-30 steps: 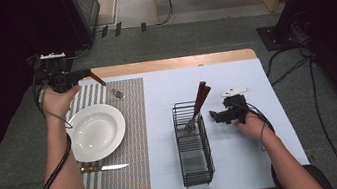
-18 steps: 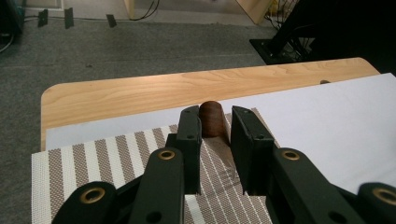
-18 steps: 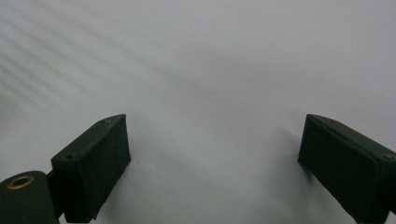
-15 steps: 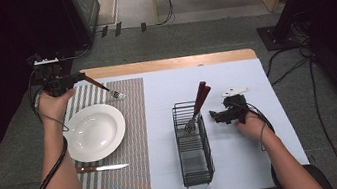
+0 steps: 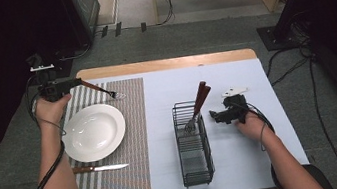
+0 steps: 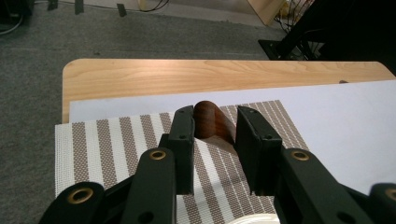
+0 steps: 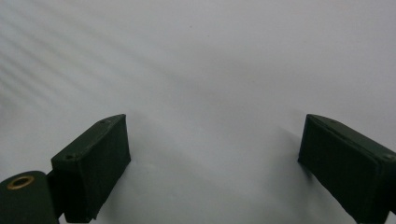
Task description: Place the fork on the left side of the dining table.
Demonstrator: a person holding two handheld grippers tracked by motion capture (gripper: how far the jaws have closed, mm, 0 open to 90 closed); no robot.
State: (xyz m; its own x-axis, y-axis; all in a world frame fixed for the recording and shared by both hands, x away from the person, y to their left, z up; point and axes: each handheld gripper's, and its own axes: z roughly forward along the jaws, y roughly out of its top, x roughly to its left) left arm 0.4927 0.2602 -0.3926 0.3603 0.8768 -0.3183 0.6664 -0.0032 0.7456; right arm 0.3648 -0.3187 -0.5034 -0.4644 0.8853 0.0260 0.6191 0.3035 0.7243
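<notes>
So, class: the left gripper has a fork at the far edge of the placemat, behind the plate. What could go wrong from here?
1. The left gripper has just been opening with the fork handle between its jaws; it may fall askew on the striped placemat.
2. Withdrawing, the gripper might nudge the fork toward the white plate.
</notes>
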